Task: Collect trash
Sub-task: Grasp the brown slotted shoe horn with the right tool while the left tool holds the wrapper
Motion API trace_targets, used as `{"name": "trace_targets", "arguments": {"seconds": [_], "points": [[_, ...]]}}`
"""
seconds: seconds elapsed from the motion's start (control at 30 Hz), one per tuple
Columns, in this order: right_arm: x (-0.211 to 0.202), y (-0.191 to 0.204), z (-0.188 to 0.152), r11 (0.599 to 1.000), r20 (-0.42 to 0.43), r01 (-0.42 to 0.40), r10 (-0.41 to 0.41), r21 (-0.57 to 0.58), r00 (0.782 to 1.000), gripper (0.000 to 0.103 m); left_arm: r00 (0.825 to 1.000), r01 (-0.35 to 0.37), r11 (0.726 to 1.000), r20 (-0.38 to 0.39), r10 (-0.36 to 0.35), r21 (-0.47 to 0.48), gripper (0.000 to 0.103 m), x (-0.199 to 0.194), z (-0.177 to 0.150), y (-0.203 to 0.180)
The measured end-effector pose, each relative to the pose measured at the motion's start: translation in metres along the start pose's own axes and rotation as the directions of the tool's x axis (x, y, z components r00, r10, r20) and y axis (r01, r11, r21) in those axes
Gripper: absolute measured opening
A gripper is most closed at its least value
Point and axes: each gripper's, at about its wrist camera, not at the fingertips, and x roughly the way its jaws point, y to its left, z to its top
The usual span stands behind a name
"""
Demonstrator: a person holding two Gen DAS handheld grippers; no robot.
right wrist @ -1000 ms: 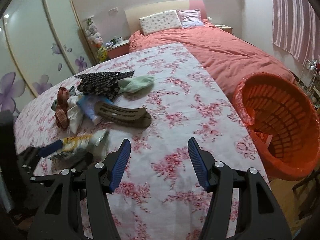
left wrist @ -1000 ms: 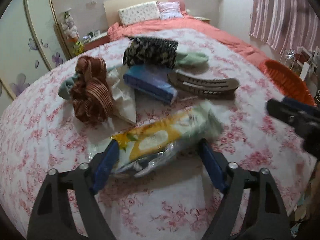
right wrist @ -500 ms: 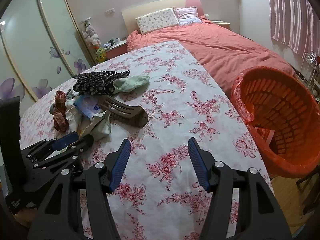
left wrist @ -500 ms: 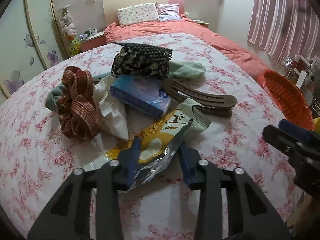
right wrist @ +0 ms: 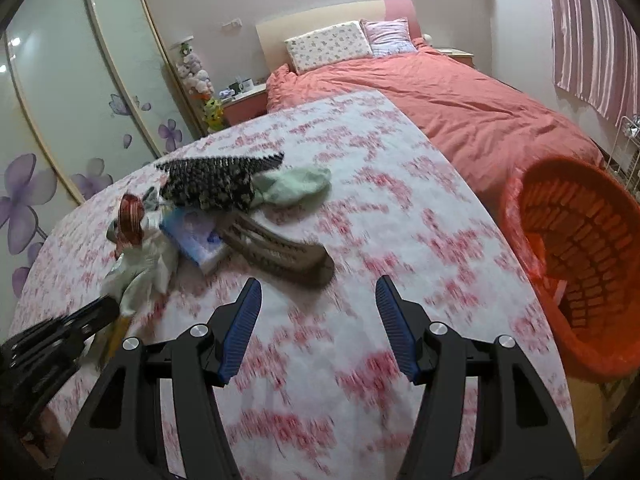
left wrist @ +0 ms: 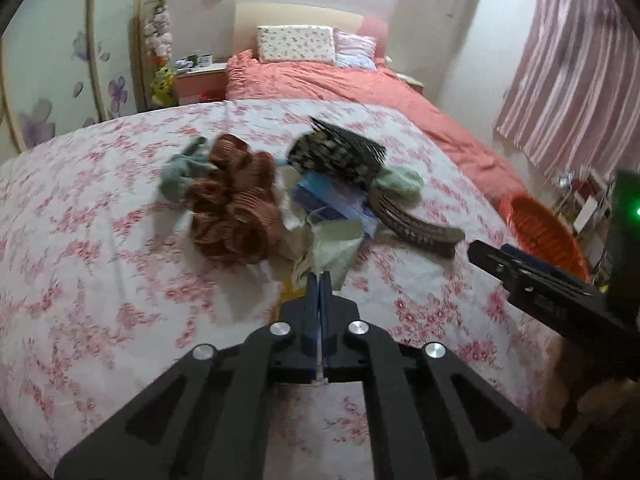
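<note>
My left gripper [left wrist: 320, 280] is shut on a crumpled yellow and pale green plastic wrapper [left wrist: 332, 244], lifted a little off the flowered bedspread [left wrist: 100, 280]. In the right wrist view the same wrapper [right wrist: 136, 280] hangs from the left gripper [right wrist: 100, 314] at the lower left. My right gripper [right wrist: 318, 320] is open over bare bedspread with nothing between its fingers; its fingertip [left wrist: 492, 256] shows at the right of the left wrist view. An orange basket [right wrist: 532, 280] with a red liner stands off the bed's right edge.
Just beyond the wrapper lies a pile: a brown striped cloth [left wrist: 236, 208], a grey sock [left wrist: 180, 176], a blue tissue pack [left wrist: 328, 196], a dark patterned cloth [left wrist: 336, 156], a pale green sock [left wrist: 400, 184] and a brown insole [left wrist: 416, 228]. A red duvet [right wrist: 460, 112] lies beyond.
The left jaws closed from wide around the wrapper to fully pinched on it, crumpling it, and the gripper rose and swung. The right gripper stayed open and drifted slightly.
</note>
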Motion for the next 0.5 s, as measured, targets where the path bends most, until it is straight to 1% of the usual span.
{"name": "trace_targets", "arguments": {"seconds": [0.17,0.33,0.37,0.43,0.47,0.5], "points": [[0.024,0.007,0.016,1.0,-0.019,-0.024,0.024,-0.013,1.0,0.06,0.999,-0.025,0.998,0.028,0.027,-0.057,0.002,-0.012,0.008,0.021],[0.052,0.016,0.017,0.998,-0.106,-0.036,0.03,-0.054,0.994,0.058,0.999,-0.035,0.996,0.029,0.037,-0.079,0.002,-0.013,0.009,0.033],[0.051,0.017,0.016,0.997,-0.109,-0.032,0.025,-0.067,0.994,0.055,0.999,-0.034,0.996,0.027,0.037,-0.083,0.002,-0.013,0.008,0.034],[0.046,0.021,0.012,0.993,-0.142,-0.095,0.083,-0.077,0.986,0.051,0.999,-0.034,0.996,0.024,0.037,-0.088,0.002,-0.011,0.008,0.036],[0.044,0.023,0.009,0.987,-0.169,-0.136,0.121,-0.08,0.978,0.046,0.999,-0.032,0.995,0.02,0.034,-0.093,0.002,-0.011,0.007,0.037],[0.043,0.025,0.007,0.984,-0.184,-0.16,0.143,-0.084,0.973,0.045,0.999,-0.028,0.995,0.018,0.03,-0.098,0.002,-0.01,0.006,0.038]]}}
